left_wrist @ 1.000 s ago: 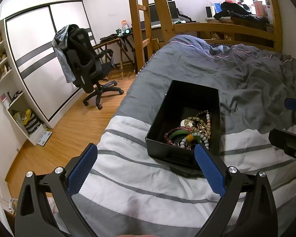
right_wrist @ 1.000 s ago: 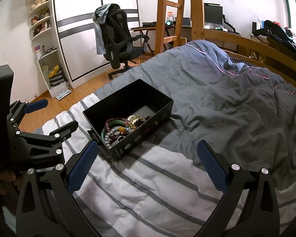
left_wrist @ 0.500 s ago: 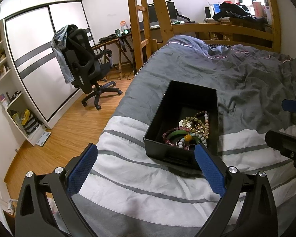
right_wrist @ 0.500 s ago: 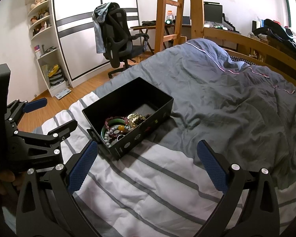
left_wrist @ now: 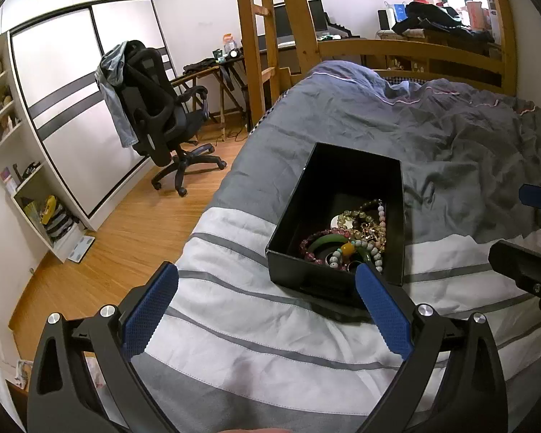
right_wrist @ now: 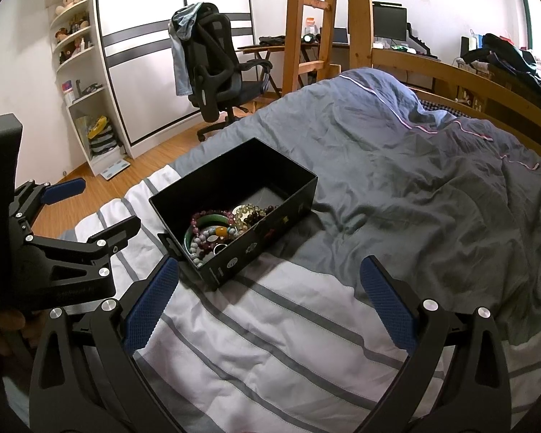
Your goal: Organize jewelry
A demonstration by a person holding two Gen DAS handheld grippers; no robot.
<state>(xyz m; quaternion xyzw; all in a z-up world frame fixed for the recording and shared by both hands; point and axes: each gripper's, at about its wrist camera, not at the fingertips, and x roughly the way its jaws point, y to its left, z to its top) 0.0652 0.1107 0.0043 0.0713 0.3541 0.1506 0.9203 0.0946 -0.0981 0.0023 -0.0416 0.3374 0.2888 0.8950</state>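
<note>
Jewelry (left_wrist: 346,238) heaped in black box (right_wrist: 288,216) on striped duvet (right_wrist: 270,324), nothing around.

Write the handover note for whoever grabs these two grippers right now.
Left gripper: open, empty, above the quilt just short of the black box.
Right gripper: open, empty, over the striped quilt beside the box.
Bracelets, including a green bangle, lie tangled in the box's near end; the far end is bare.
Done: nothing visibly sorted.
Left: lift the pieces out and sort them.
</note>
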